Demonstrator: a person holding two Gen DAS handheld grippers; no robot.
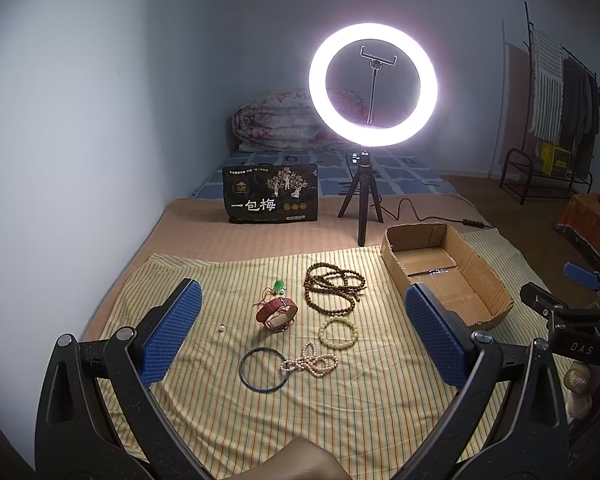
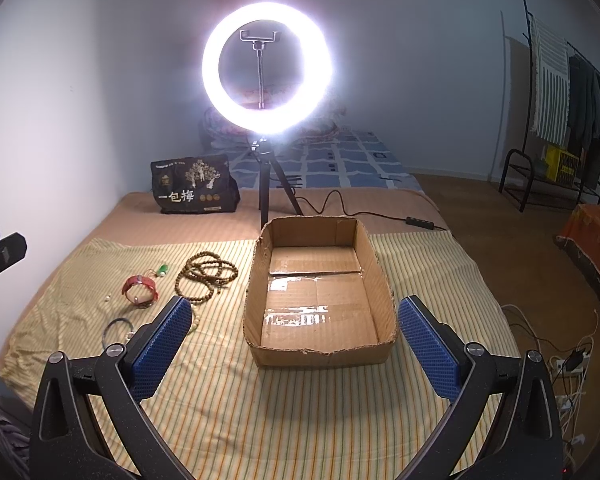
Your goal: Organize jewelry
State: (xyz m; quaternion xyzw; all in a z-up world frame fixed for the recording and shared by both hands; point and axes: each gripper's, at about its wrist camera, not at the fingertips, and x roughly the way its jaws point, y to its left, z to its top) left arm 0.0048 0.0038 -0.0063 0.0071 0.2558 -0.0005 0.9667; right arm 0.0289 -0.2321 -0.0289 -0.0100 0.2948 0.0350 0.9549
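Jewelry lies on a striped cloth [image 1: 340, 420]: a brown bead necklace [image 1: 334, 286], a red watch [image 1: 277, 314], a green pendant [image 1: 278, 286], a pale bead bracelet [image 1: 338, 332], a pearl strand [image 1: 310, 365], a dark bangle [image 1: 263, 370] and a loose pearl [image 1: 221, 328]. An empty cardboard box [image 2: 320, 288] stands to their right. My left gripper [image 1: 300, 332] is open and empty, held above the jewelry. My right gripper [image 2: 296, 340] is open and empty, in front of the box. The necklace [image 2: 206, 276] and watch [image 2: 140, 288] also show in the right wrist view.
A lit ring light on a tripod [image 1: 373, 84] stands behind the cloth, with its cable [image 2: 340, 204] trailing right. A black snack bag [image 1: 271, 192] leans at the back left. A folded quilt [image 1: 276, 120] lies on the bed. A clothes rack [image 2: 560, 100] stands at the far right.
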